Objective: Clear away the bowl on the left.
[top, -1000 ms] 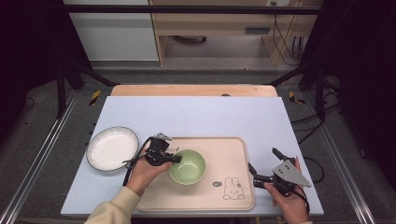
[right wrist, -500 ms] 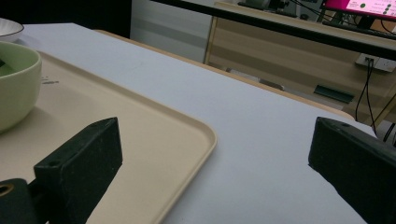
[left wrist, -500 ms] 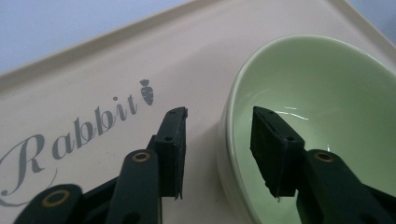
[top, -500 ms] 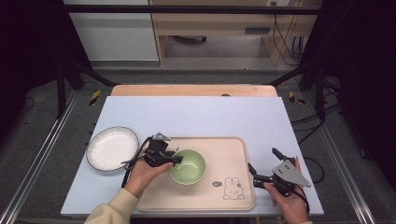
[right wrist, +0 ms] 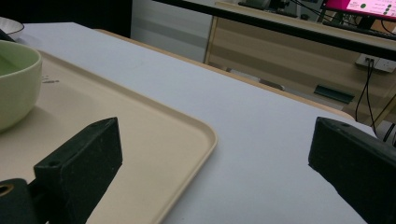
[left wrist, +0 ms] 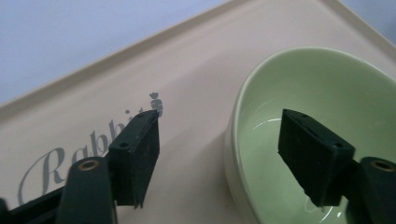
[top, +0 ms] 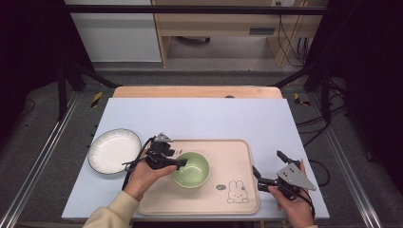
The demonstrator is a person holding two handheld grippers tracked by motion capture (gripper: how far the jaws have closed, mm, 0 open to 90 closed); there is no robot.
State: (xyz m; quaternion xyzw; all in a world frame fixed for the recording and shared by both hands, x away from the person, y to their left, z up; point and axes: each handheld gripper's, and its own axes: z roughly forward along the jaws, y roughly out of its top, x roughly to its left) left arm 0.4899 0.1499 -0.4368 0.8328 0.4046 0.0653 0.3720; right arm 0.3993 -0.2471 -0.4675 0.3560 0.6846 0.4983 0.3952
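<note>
Slippage is the main worry. Left gripper point(left wrist: 219, 154) straddles the near rim of the green bowl point(top: 191, 169) at lower centre of the high view, jaws spread, one inside and one outside, not yet pinching. Glazed wall (thin and curved) could squirt free or tip the bowl on the tray point(top: 237, 156) if closed off-centre. Right gripper point(top: 269, 168) waits spread at lower right, holding nothing.

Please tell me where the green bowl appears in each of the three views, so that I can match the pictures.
High view: green bowl at centre, on the beige tray.
Left gripper view: right half, its rim between the open left claw jaws.
Right gripper view: cut off at the left edge.
Shared landmark: the tray.
</note>
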